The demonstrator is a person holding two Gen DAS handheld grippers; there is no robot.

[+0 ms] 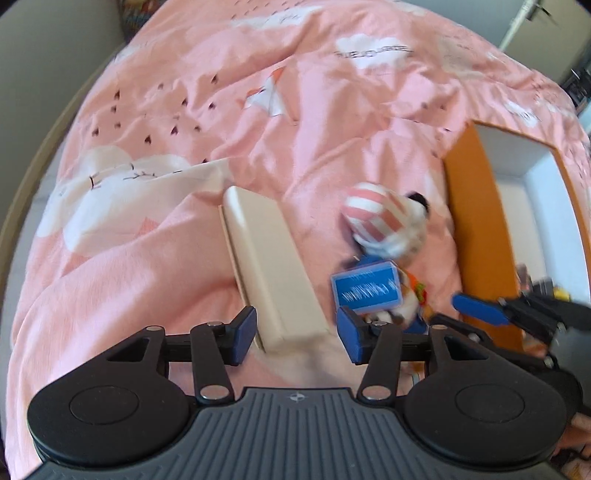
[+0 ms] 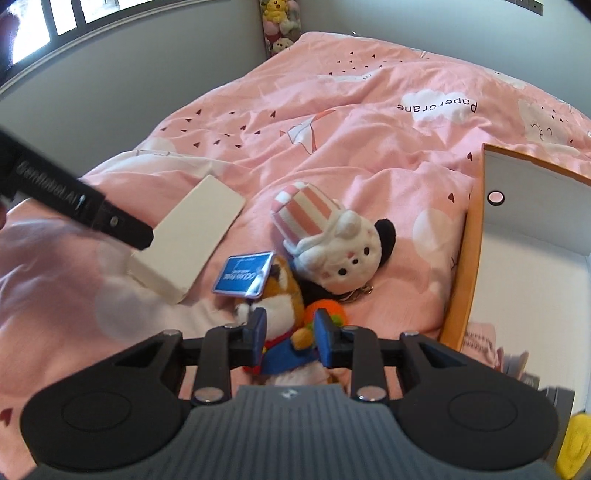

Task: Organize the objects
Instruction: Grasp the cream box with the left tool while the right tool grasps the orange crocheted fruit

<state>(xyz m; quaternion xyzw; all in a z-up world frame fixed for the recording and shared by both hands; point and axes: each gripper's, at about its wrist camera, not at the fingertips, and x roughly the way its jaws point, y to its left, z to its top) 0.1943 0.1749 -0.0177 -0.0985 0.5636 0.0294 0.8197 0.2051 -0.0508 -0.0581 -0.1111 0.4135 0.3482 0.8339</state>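
Note:
A cream flat box (image 1: 266,266) lies on the pink duvet; its near end sits between the open fingers of my left gripper (image 1: 297,338). It also shows in the right wrist view (image 2: 192,236). My right gripper (image 2: 290,336) is shut on an orange and white fox plush (image 2: 280,306) with a blue jacket. A blue tag (image 2: 243,275) rests on the fox. A white plush with a pink striped hat (image 2: 332,236) lies just beyond it. The right gripper's blue fingertip (image 1: 476,308) shows in the left wrist view.
An orange-rimmed white storage box (image 2: 517,258) stands open at the right, with some items at its near end. The pink duvet (image 2: 351,129) covers the bed. A grey wall and window run along the left. Plush toys (image 2: 279,22) stand in the far corner.

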